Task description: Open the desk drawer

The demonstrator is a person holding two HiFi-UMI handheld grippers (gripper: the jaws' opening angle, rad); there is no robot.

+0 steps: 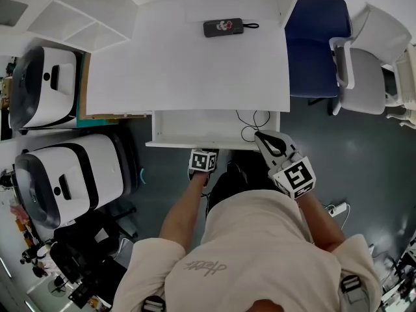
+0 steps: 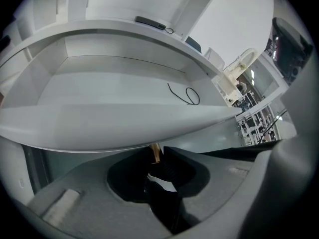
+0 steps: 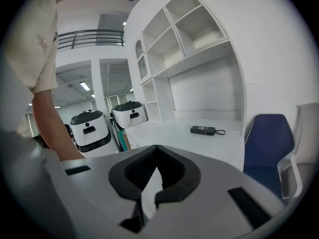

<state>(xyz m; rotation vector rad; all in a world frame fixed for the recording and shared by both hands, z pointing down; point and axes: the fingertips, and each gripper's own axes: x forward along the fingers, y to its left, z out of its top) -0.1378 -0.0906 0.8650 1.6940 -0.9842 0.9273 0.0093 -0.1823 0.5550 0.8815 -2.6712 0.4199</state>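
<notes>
The white desk point(image 1: 188, 64) has its drawer point(image 1: 188, 132) pulled partway out toward me. A thin black cable point(image 1: 251, 125) lies looped in the drawer's right part. My left gripper point(image 1: 203, 152) reaches under the drawer's front panel point(image 2: 124, 126), so its tips are hidden in the head view. In the left gripper view my left gripper point(image 2: 156, 158) is shut on a small brass knob point(image 2: 155, 152) below that panel. My right gripper point(image 1: 264, 138) hovers at the drawer's right front corner, shut and holding nothing point(image 3: 156, 152).
A black pouch with a strap point(image 1: 223, 27) lies at the back of the desktop. Two white robot units point(image 1: 45, 86) point(image 1: 65, 177) stand to the left. A blue chair point(image 1: 315, 44) and a grey-white chair point(image 1: 364, 77) stand to the right. A power strip point(image 1: 336, 208) lies on the floor.
</notes>
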